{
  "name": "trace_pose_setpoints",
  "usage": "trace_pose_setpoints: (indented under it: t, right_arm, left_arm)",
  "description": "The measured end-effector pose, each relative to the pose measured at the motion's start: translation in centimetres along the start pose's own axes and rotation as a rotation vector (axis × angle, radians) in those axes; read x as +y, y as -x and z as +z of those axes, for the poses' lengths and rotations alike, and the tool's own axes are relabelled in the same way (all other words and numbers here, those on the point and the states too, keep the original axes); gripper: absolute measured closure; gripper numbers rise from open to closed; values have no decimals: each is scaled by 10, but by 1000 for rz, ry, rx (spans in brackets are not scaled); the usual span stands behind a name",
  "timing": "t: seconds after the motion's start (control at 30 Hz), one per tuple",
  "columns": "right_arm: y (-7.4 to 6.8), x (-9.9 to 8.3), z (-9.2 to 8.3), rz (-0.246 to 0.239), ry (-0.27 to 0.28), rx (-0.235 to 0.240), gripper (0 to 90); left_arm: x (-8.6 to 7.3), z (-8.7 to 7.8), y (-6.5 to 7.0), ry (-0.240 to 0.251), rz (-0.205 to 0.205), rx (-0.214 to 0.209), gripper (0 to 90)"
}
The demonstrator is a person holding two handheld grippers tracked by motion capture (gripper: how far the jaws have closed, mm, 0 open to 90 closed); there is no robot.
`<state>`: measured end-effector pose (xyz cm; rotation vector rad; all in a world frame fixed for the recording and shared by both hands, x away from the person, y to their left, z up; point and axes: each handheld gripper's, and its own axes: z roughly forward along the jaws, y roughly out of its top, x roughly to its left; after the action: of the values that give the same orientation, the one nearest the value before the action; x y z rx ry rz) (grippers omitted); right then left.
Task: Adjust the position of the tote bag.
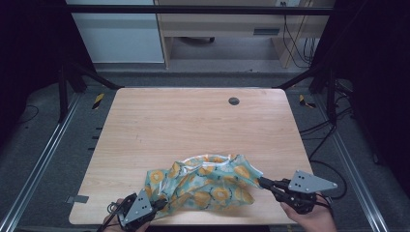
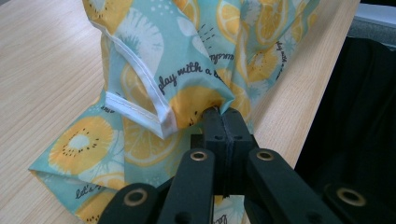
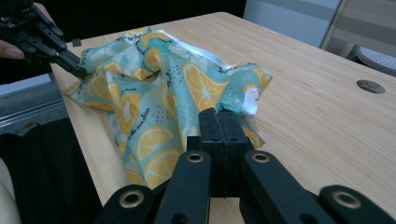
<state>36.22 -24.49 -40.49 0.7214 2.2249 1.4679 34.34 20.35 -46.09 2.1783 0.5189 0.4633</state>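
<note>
Left gripper (image 1: 159,205) and right gripper (image 1: 263,182) each come in low from the table's (image 1: 193,121) near edge, jaws pointed inward toward each other — both clamped on the cloth (image 1: 205,183). The cloth lies bunched near the front edge, long axis left to right between the grippers. The left grips its near-left corner, the right its right end, beside a white hem (image 3: 250,105).

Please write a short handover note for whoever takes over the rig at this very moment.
Left claw: shut on the cloth, at its near-left corner.
Right claw: shut on the cloth, at its right end.
The cloth lies bunched and crumpled near the front edge of the table, held between both claws.
Done: both ends gripped.
Left: probably to lift, pull apart and spread or fold it flat.
</note>
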Motion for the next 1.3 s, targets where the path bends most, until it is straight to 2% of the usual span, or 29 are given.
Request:
trace_pose_setpoints:
  t: [0.6, 0.73, 0.87, 0.97, 1.0, 1.03, 1.13, 1.3]
  right_arm:
    - [3, 13, -1, -10, 21, 5, 900]
    - [4, 19, -3, -15, 37, 3, 900]
    - [5, 27, -6, -25, 53, -4, 900]
    - [5, 33, -11, -20, 81, -5, 900]
    - [5, 33, -11, -20, 81, -5, 900]
    - [3, 37, -16, -28, 93, -7, 900]
    - [0, 39, -24, -35, 112, -10, 900]
    - [-4, 37, -31, -29, 146, -8, 900]
  left_arm:
    - [0, -1, -2, 13, -18, 8, 900]
    - [1, -4, -3, 28, -24, 23, 900]
    - [3, -12, -5, 73, -35, 56, 900]
    - [7, -24, -8, 126, -66, 83, 900]
    - [7, -24, -8, 126, -66, 83, 900]
    - [10, -33, -11, 164, -73, 107, 900]
    - [16, -44, -14, 214, -98, 121, 900]
    - [22, -51, -13, 251, -86, 130, 900]
